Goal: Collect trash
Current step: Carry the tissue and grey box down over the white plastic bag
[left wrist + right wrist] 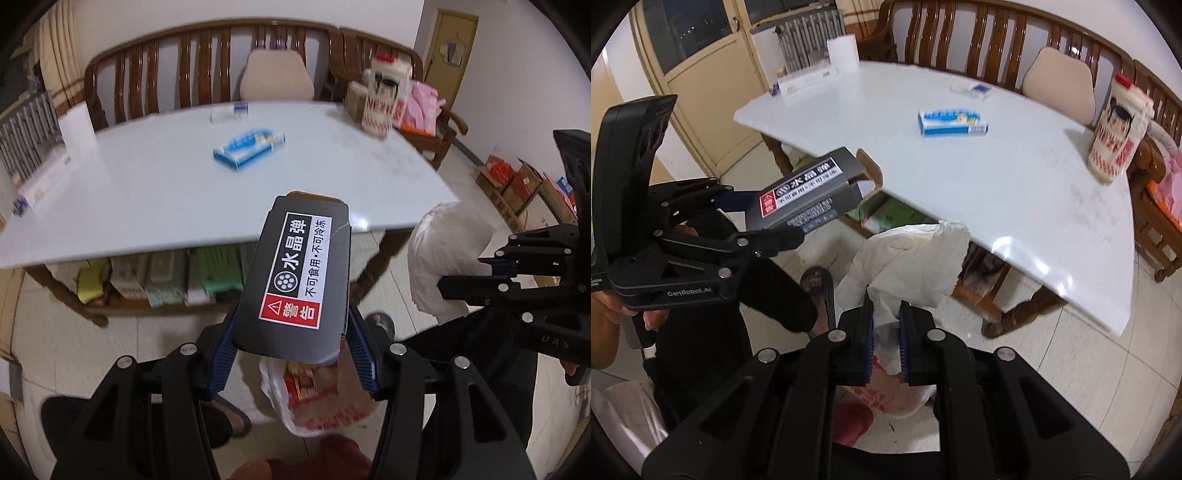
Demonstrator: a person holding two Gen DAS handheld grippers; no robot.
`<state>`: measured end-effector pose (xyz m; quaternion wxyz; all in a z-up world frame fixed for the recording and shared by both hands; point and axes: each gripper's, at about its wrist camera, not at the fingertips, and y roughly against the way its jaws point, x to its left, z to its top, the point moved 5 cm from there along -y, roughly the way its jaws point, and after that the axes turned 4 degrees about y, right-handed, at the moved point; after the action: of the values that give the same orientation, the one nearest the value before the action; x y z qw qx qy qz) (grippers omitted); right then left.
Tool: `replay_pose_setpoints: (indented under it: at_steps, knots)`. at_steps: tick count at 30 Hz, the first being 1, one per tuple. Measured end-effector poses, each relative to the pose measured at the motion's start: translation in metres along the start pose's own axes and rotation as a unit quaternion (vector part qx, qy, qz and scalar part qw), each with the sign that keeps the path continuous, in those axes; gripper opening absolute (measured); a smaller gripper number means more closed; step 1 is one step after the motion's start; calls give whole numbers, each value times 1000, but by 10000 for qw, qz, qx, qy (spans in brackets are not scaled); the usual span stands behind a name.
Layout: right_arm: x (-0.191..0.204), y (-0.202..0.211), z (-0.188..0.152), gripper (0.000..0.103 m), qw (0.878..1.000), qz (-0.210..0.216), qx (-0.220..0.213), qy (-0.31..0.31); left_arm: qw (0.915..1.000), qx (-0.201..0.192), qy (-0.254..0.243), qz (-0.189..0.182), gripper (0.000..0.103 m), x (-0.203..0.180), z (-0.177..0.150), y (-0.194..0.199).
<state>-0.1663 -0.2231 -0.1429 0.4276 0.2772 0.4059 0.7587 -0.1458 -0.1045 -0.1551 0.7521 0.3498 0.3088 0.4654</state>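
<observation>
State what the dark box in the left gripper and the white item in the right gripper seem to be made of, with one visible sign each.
Dark box: likely matte printed cardboard; a brown raw flap shows at its open end.
White item: probably soft tissue paper; it is crumpled, with a ragged torn edge.

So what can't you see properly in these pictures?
- Plastic bag on the floor, left wrist view: the grey box in the left gripper covers its top.
- Same bag, right wrist view: the right gripper and its white tissue hide most of it.
- Blue box on the table: print blurred.
</observation>
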Motion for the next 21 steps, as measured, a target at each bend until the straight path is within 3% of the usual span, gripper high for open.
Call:
replay_pose_setpoints:
  at_steps: [11,21]
  knots:
    - [0,-52,-43,11,9987,14,478,-191,9965,820,154,17,53,0,-64,-66]
    - [4,-84,-60,11,9969,108,752,-222,9922,1218,277,9,53,-2,-88,-99]
